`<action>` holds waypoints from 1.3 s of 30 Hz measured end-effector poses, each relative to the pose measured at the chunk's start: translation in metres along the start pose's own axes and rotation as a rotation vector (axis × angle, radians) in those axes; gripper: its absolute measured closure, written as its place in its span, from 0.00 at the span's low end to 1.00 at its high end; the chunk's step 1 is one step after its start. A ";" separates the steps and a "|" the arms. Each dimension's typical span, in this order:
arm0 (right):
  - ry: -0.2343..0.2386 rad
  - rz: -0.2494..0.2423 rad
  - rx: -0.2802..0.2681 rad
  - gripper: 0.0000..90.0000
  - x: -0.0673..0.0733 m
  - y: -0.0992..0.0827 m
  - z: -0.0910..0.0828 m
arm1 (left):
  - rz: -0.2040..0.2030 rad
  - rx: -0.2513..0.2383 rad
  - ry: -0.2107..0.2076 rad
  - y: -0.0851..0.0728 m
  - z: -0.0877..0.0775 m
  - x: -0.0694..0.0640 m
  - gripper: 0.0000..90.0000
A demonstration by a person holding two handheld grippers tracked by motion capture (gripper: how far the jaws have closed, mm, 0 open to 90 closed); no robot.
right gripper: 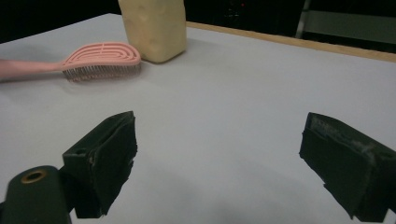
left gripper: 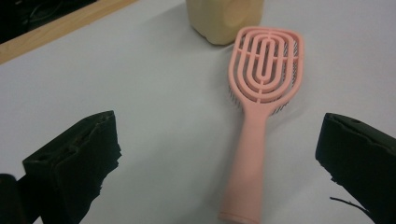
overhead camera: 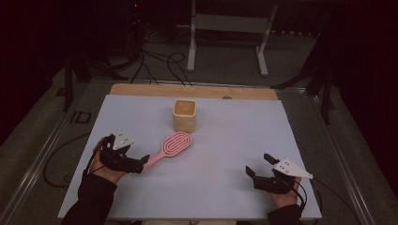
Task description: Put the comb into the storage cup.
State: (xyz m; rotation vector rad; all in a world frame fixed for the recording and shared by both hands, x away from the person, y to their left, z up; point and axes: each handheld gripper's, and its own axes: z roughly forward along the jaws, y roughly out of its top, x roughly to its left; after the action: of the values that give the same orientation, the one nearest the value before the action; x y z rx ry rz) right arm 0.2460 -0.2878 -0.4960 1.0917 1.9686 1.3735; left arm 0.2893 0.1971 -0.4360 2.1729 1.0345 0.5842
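Between the wide-open, empty left tool (left gripper: pixel 217 158), a pink vented hairbrush (left gripper: pixel 259 112), bristles down.

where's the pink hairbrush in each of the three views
High view: the pink hairbrush lies left of centre, handle end at the left gripper.
Left gripper view: right of centre, handle running toward the bottom edge between the open jaws.
Right gripper view: upper left, bristles down, handle running off the left edge.
Shared landmark: the yellowish square cup just beyond the brush head in all three.
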 end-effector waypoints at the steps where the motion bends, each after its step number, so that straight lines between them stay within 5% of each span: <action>1: -0.001 0.000 0.002 0.12 0.000 0.000 0.000 | 0.002 0.008 -0.004 0.001 0.001 -0.001 0.00; 39: 0.000 -0.004 0.010 0.12 0.000 0.000 0.001 | 0.054 0.214 -0.058 0.023 0.049 -0.007 0.00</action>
State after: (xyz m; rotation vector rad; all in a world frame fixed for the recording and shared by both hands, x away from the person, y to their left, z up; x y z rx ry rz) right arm 0.2470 -0.2871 -0.4970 1.0924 1.9787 1.3631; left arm 0.3276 0.1626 -0.4535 2.3958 1.0512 0.4484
